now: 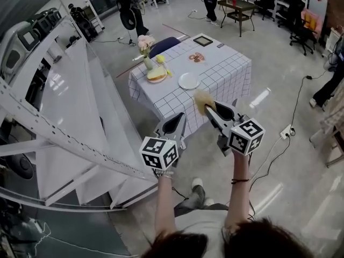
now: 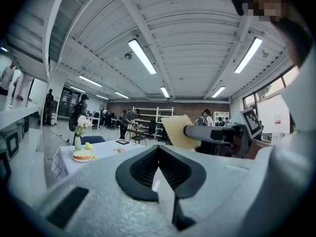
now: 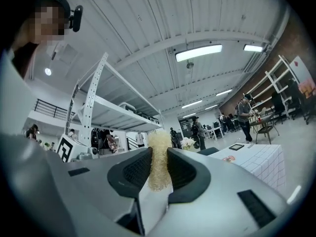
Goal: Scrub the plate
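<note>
While I hold both claws up short of the table, the small round white ceramic plate [image 1: 188, 80] lies flat on the white grid-checked tablecloth [image 1: 228, 71]. It sits at about twelve o'clock from my grippers and well apart from them. My right gripper [image 1: 209, 109] is clamped on a pale yellow fibrous scrubbing pad [image 3: 159, 159], which stands out past the jaw tips. My left gripper [image 1: 179, 118] has its jaws pressed together with nothing between them.

I judge the plate stiff, light and slick-glazed, so it will likely skate on the cloth once the pad pushes on it, and it would chip if knocked off the edge. I would pinch its rim at about seven o'clock with the left claw, one jaw over the lip. The pad is soft and will flatten under pressure.
</note>
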`<state>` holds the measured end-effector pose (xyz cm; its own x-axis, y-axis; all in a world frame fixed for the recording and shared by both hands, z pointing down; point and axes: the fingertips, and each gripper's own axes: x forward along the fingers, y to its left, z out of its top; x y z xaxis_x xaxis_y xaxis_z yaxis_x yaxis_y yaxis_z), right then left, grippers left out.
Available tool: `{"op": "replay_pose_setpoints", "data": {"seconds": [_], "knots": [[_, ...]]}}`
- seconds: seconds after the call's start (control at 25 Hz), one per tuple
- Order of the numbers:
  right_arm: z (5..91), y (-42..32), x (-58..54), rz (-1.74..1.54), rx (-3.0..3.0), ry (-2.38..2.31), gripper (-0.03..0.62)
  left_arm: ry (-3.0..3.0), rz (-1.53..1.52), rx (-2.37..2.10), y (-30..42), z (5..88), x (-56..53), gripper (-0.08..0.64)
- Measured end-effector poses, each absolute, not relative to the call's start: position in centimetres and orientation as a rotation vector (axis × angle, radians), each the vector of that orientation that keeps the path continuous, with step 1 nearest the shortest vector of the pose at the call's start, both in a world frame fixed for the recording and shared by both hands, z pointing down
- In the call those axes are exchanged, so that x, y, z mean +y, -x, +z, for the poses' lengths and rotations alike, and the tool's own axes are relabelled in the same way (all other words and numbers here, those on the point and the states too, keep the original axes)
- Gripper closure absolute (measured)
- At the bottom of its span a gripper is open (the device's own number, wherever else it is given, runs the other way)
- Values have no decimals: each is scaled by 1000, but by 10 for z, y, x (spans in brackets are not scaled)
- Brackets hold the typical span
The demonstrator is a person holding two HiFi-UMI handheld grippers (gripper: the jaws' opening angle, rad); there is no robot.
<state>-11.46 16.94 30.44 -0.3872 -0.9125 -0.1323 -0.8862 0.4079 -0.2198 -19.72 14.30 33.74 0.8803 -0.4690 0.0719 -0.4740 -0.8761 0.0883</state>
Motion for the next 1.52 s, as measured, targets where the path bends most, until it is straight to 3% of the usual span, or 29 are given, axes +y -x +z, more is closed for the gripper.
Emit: {"op": "replay_pose_setpoints", "data": {"seconds": [1.52], "knots": [[333,69,-3,-241,2401,1630,512,-2894,71,-618,146,370,-42,549]]}}
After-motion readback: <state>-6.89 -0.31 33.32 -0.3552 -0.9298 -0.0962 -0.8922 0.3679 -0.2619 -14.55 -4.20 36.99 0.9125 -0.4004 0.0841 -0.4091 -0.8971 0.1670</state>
